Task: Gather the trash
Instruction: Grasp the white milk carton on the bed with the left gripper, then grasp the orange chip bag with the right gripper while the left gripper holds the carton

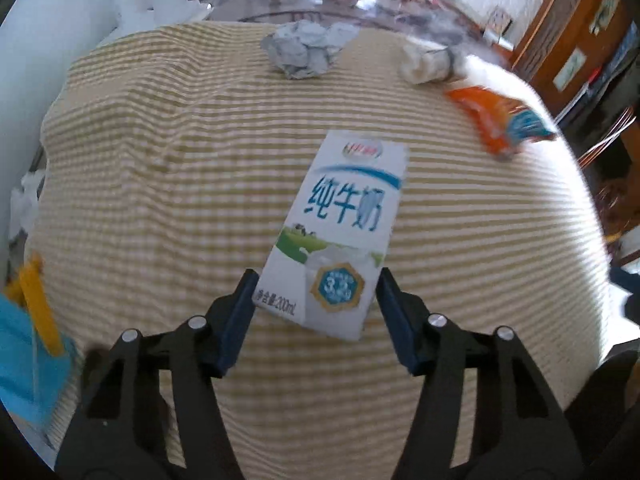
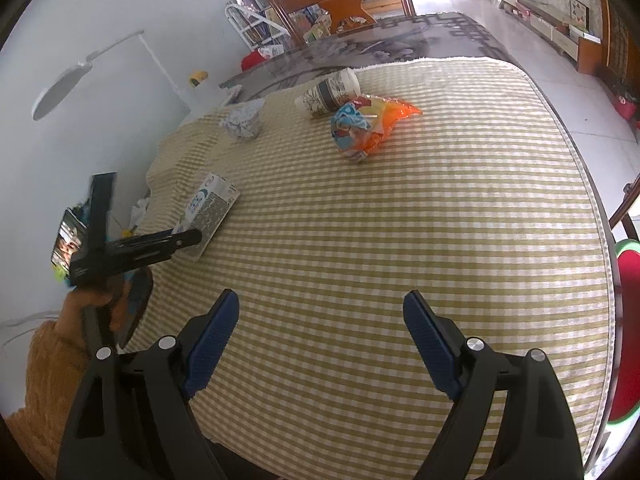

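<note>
I see the checked tablecloth (image 2: 400,240) covering the table. On it my left gripper (image 1: 318,292) has its fingers against both sides of the milk carton (image 1: 340,232), clamped on its lower end. My right gripper (image 2: 320,320) hangs apart over bare cloth. Further away lie the snack bag (image 2: 366,126), the paper cup (image 2: 330,92) and the crumpled paper (image 2: 242,120).

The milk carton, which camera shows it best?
The left wrist view. There the milk carton fills the centre, printed front face legible, its near end between the left gripper's fingers. The right wrist view shows the carton small, at the left, seen from its side, partly behind the left gripper.
</note>
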Demonstrator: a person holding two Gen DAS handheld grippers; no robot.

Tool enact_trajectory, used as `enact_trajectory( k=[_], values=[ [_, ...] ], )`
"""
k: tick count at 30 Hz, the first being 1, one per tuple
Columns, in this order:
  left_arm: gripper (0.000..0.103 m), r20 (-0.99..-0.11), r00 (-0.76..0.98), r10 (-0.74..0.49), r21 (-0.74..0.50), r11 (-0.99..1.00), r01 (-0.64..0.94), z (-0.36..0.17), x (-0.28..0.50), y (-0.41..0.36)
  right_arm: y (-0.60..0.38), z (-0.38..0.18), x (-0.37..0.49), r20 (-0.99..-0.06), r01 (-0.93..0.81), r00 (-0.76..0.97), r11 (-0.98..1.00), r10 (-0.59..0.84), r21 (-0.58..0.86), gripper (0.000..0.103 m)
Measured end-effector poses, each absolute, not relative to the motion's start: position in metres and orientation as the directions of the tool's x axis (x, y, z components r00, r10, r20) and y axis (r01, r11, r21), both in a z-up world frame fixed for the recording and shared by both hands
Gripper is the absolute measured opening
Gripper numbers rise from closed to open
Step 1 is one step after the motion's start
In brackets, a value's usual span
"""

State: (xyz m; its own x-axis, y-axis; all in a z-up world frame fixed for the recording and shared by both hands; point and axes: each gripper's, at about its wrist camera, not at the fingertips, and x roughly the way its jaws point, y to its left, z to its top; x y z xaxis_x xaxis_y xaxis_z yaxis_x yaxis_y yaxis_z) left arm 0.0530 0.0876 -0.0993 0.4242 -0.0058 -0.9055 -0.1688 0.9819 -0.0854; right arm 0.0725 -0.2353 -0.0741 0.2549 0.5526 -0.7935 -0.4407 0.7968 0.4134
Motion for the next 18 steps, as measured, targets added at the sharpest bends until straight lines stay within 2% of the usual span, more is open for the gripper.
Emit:
enact_trajectory(
  k=[1, 5, 11, 18],
  values=[
    [0.057, -0.898, 0.44, 0.003, -0.082, 0.981, -0.174, -0.096, 0.048, 0.082, -0.234, -0.077, 0.075, -0.797, -0.435, 0.245, 0.797, 0.552, 0.419, 0.082],
    [0.057, -0.871, 0.486, -0.079, -0.2, 0.958, -0.203, -0.097, 0.026, 0.064, -0.23, -0.095, 0.107, -0.831, -0.338, 0.189, 0.829, 0.523, 0.445, 0.081],
    [0.057, -0.883, 0.461, -0.089, -0.187, 0.967, -0.172, -0.106, 0.036, 0.052, -0.213, -0.074, 0.169, -0.813, -0.299, 0.344, 0.876, 0.469, 0.379, 0.081],
    [0.057, -0.889, 0.446, -0.106, -0.2, 0.965, -0.168, -0.113, 0.039, 0.049, -0.168, -0.102, 0.231, -0.838, -0.215, 0.266, 0.877, 0.476, 0.43, 0.081]
  ],
)
